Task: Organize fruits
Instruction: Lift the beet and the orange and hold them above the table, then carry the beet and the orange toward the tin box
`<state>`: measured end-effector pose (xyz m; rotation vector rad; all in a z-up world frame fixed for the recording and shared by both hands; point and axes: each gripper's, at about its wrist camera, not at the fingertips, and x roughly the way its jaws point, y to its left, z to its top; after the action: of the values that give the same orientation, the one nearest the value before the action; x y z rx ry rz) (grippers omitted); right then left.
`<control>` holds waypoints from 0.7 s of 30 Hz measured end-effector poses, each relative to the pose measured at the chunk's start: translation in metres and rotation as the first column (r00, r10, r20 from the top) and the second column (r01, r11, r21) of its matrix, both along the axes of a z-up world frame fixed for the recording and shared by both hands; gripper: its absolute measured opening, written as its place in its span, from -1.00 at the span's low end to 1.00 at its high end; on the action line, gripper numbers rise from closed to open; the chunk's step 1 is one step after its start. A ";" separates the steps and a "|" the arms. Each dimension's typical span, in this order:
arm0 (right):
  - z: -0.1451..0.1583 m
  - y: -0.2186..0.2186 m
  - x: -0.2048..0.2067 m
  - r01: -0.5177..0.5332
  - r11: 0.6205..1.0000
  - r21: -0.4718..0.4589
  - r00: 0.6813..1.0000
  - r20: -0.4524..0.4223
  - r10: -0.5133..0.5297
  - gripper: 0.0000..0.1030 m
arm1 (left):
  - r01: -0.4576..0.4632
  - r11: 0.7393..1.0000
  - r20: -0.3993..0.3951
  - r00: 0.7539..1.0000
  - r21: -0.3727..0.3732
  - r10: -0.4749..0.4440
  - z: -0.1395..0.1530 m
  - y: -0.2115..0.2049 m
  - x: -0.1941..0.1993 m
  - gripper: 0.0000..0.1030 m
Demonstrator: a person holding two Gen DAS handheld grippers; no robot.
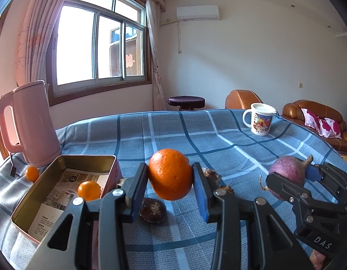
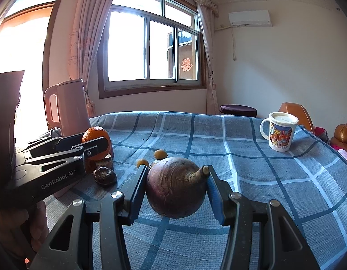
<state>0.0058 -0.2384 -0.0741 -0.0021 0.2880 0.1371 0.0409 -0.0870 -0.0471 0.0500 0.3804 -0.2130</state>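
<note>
Left gripper (image 1: 170, 177) jaws clamp the orange (image 1: 169, 176) at its equator, lifted at 3 o'clock of the tin (image 1: 27, 202). Looks light, soft-skinned: squeeze gently. Right gripper (image 2: 175, 189) jaws grip the purple root (image 2: 175, 186), probably firm and heavier.

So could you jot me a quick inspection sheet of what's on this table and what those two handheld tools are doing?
Surface: blue plaid tablecloth, wrinkled.
Job's things: large orange held off the cloth; purple round root likewise; open metal tin with one small orange fruit on paper inside; another small one outside beside it; dark brown chestnut-like piece on the cloth.
Clutter: pink electric kettle; lidded cartoon mug.
Grippers: left tool shut on the orange; right tool shut on the root.
Cables: black cord by the kettle.
Surroundings: window with pink curtains, air conditioner, brown leather sofa.
</note>
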 end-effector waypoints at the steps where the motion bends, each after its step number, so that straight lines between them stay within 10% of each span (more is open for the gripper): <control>1: 0.000 0.000 0.000 0.001 1.000 0.000 1.000 0.002 -0.001 0.02 | 0.001 1.000 0.002 1.000 0.000 -0.001 0.000 0.000 0.000 -0.20; 21: 0.001 0.001 -0.008 0.005 1.000 -0.010 0.999 0.047 -0.005 0.02 | -0.017 1.000 0.063 0.998 0.002 0.017 0.004 0.002 -0.011 -0.20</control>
<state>-0.0022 -0.2378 -0.0733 -0.0150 0.2423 0.1304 0.0303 -0.0852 -0.0431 0.0555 0.3181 -0.1936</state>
